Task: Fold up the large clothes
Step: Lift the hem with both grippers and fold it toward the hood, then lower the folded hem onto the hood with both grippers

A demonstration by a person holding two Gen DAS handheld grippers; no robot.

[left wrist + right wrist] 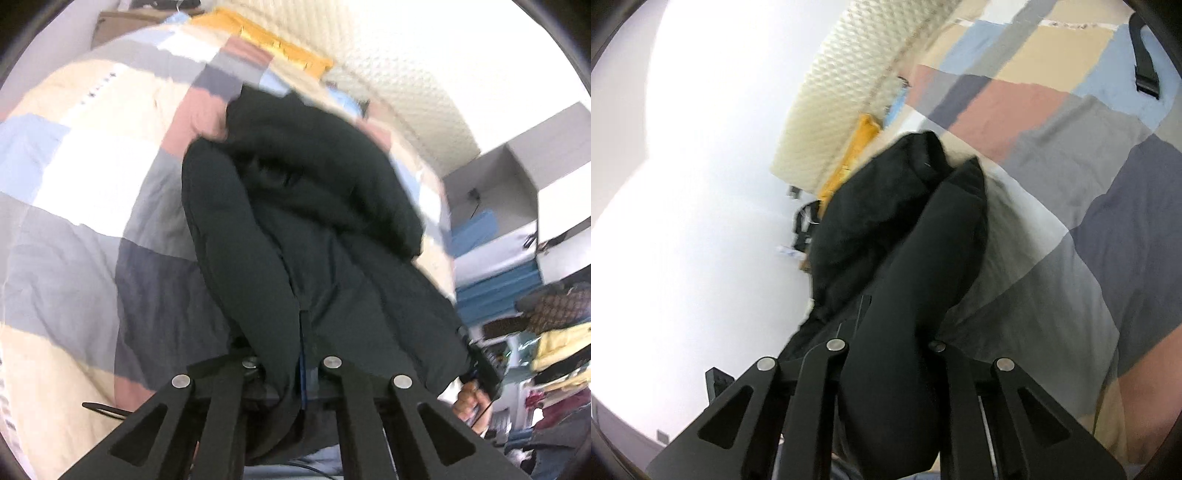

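A large dark puffy jacket (303, 221) hangs over a bed with a patchwork cover (74, 177). My left gripper (291, 369) is shut on a thick fold of the jacket, which runs up between its fingers and bulges ahead. In the right wrist view the same jacket (897, 236) fills the middle, and my right gripper (886, 350) is shut on another fold of it. The fingertips of both grippers are hidden by the fabric. The jacket is bunched and held up above the bed cover (1071, 166).
A cream quilted headboard (399, 66) and a yellow pillow (266, 40) lie at the bed's far end. Shelves with clothes and boxes (535, 295) stand at the right. A black strap (1145, 70) lies on the cover. A white wall (701, 184) is on the left.
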